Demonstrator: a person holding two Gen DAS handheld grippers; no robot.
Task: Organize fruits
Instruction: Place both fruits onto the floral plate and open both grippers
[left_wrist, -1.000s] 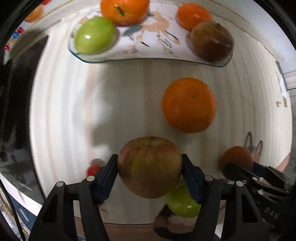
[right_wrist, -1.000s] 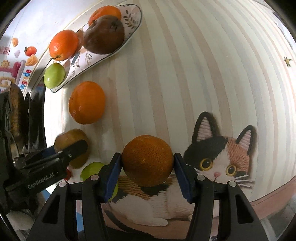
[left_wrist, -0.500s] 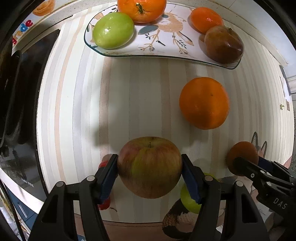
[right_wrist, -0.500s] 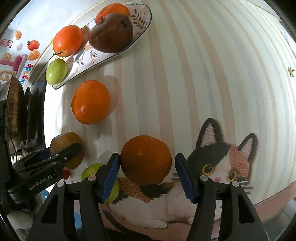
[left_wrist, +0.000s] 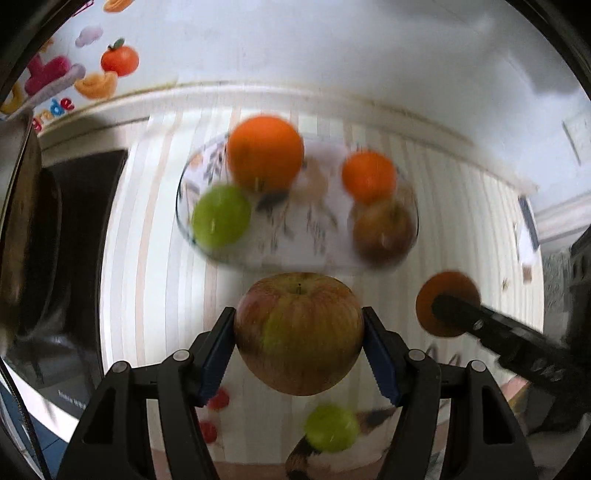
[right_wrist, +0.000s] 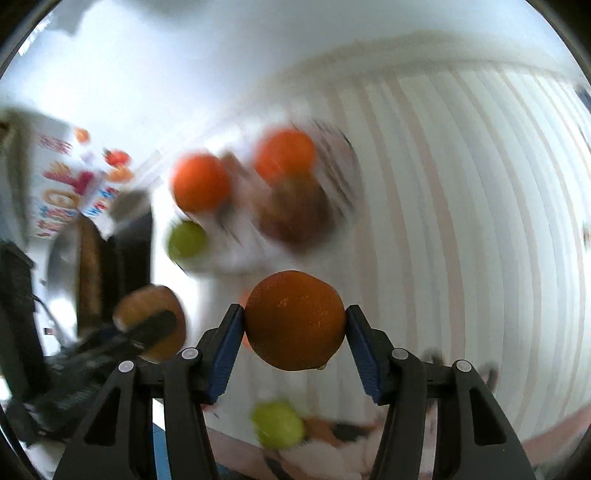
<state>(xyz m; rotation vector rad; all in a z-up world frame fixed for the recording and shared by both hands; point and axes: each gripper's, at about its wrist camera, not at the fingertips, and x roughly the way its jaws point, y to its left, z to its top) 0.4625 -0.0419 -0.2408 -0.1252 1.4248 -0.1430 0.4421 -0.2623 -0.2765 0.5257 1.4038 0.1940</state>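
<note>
My left gripper (left_wrist: 299, 332) is shut on a red-green apple (left_wrist: 298, 332), held above the striped table. My right gripper (right_wrist: 295, 321) is shut on a dark orange (right_wrist: 295, 319); it also shows in the left wrist view (left_wrist: 432, 295). Ahead lies a glass plate (left_wrist: 295, 254) holding a large orange (left_wrist: 265, 153), a small orange (left_wrist: 368, 177), a green apple (left_wrist: 221, 216) and a brownish apple (left_wrist: 382, 230). A loose green fruit (left_wrist: 330, 428) lies on the cat mat below. The left gripper with its apple shows in the right wrist view (right_wrist: 151, 325).
A dark appliance (left_wrist: 66, 258) stands at the left table edge. A white wall with colourful fruit stickers (left_wrist: 118, 62) is behind the plate. Small red items (left_wrist: 218, 400) lie near the front edge. Both views are blurred.
Both grippers have lifted and tilted up with their fruits and moved toward the plate. The loose orange on the table is out of sight behind the held fruits.
</note>
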